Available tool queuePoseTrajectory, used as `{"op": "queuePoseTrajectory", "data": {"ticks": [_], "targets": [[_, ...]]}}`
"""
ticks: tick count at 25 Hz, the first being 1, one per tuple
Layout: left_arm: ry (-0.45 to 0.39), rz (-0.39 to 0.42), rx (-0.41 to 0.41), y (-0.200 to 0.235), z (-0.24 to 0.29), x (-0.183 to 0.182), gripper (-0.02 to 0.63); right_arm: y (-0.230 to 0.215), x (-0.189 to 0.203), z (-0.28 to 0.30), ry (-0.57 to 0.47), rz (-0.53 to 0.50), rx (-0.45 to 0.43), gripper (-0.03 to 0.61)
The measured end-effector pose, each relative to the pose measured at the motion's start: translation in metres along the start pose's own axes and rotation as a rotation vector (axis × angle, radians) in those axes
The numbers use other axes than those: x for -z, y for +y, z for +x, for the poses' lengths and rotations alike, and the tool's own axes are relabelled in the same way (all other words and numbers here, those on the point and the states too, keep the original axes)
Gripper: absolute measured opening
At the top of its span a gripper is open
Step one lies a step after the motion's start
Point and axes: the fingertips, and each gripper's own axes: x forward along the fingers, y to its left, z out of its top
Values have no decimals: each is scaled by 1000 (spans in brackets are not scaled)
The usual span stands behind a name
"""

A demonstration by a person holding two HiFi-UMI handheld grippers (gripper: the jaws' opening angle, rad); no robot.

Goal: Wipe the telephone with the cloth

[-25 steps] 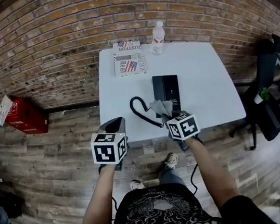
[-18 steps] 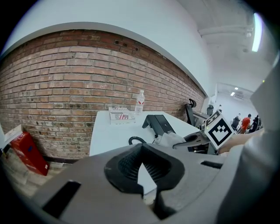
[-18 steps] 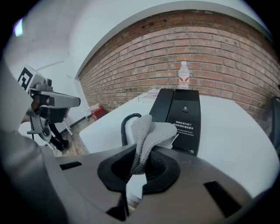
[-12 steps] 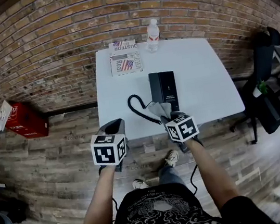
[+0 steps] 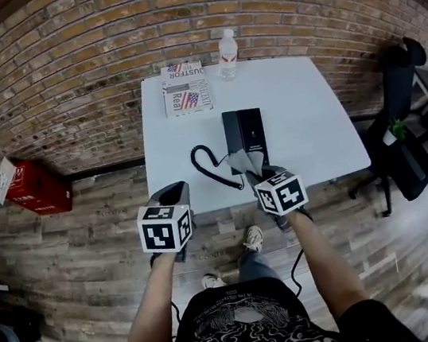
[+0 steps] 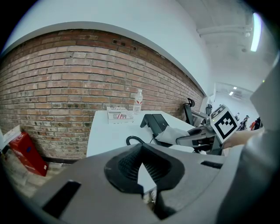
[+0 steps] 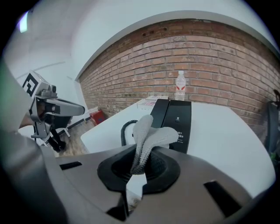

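Note:
A black telephone (image 5: 244, 139) lies in the middle of the white table (image 5: 309, 111), and its coiled cord (image 5: 209, 168) trails toward the front edge. My right gripper (image 5: 263, 173) is shut on a grey cloth (image 5: 242, 161), which hangs over the telephone's near end. In the right gripper view the cloth (image 7: 147, 134) sticks up from between the jaws of my right gripper (image 7: 139, 162), just in front of the telephone (image 7: 176, 120). My left gripper (image 5: 174, 194) hovers at the table's front left edge. It is shut and holds nothing (image 6: 140, 149).
A water bottle (image 5: 225, 44) and a folded newspaper (image 5: 184, 89) sit at the table's far edge, against the brick wall. On the floor to the left is a red box (image 5: 30, 187). A black office chair (image 5: 406, 145) stands at the right.
The head view has shifted a little. My right gripper with the cloth stays at the telephone's near end, and the left gripper has not moved.

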Motion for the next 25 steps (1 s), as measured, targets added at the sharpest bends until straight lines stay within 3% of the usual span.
{"op": "queuePoseTrajectory", "data": {"ticks": [17, 25], "targets": [[-4, -26, 1, -2, 44, -26, 6, -55, -93, -26, -141, -89, 43, 11], [-20, -53, -27, 9, 72, -47, 6, -86, -130, -5, -126, -151, 28, 11]]}}
